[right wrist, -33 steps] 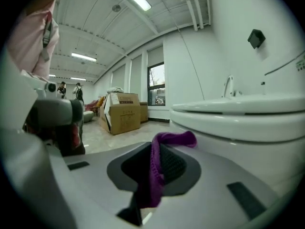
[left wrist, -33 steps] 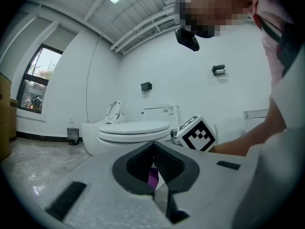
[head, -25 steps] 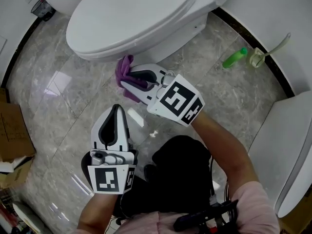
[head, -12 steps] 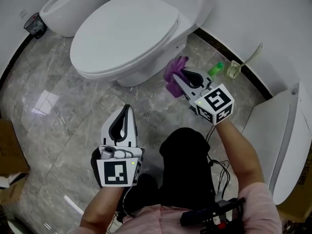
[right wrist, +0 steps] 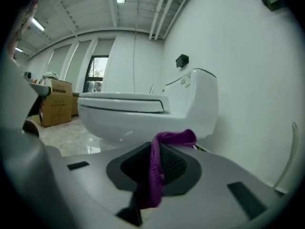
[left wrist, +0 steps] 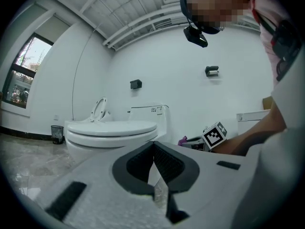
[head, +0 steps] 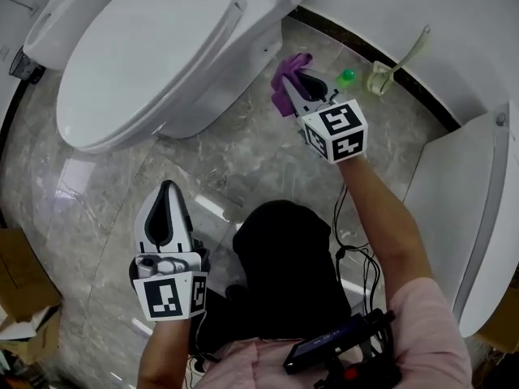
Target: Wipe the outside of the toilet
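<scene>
1. Right gripper (head: 292, 87): jaws clamped on a purple cloth (right wrist: 156, 173), with one fold bunched past the tips and the rest trailing down between the pads. Probably gripped that way to leave a soft wad out front for rubbing.
2. Held low at about 1 o'clock in the head view, just beside the toilet (head: 154, 55), tips aimed toward 11 o'clock at the base below the hinge end of the seat. Cannot tell from above whether cloth meets porcelain; judging by the right gripper view, a small gap remaining.
3. Left gripper (head: 166, 194): jaws pressed together on nothing, parked at about 7 o'clock over the marble floor (head: 235, 148), well apart from the bowl. Seemingly idle and out of the wiping arm's way.
4. Toilet lid down, bowl stretching from centre toward 10 o'clock. Rear flank of the outside looking like the patch in hand.
5. Green bottle (head: 346, 77) and brush holder (head: 379, 78) by the wall at 1 o'clock, near the cloth-holding tool. Worth minding on any wide stroke.
</scene>
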### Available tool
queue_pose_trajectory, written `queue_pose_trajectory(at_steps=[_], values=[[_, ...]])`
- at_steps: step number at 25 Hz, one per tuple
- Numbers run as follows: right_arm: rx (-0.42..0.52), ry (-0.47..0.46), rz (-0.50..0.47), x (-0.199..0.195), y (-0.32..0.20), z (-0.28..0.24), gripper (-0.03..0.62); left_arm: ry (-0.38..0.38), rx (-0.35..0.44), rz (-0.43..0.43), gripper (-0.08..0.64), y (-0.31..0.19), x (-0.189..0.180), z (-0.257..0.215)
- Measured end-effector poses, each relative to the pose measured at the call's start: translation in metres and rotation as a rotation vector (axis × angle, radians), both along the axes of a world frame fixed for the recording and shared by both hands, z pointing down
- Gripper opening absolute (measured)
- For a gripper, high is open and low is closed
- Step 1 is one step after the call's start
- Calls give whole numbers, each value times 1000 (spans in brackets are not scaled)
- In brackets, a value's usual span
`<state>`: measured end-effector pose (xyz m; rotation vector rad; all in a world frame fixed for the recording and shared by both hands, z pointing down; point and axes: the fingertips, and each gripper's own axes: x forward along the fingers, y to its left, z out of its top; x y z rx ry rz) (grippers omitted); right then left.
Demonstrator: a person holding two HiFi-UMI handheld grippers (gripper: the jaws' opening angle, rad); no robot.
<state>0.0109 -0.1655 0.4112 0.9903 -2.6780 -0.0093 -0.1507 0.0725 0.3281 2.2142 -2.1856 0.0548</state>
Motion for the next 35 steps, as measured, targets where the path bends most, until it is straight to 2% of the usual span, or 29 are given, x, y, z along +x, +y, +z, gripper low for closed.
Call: queue_pose_trajectory(at_steps=[4,17,26,35], values=[[-7,8,9,-4,-40,29,60,-8,-26,-51,8,-14,-2,18],[-46,2,49,-24,-156,102,59,-36,-95,-116,8,-60,-2,51],[-22,6,51,-49,-210,128,60,-56,-141,-156,8,-71,-12,70],[-22,15,61,-60,-236,138,60,-65,-160,-186,8,-69,-21,77]])
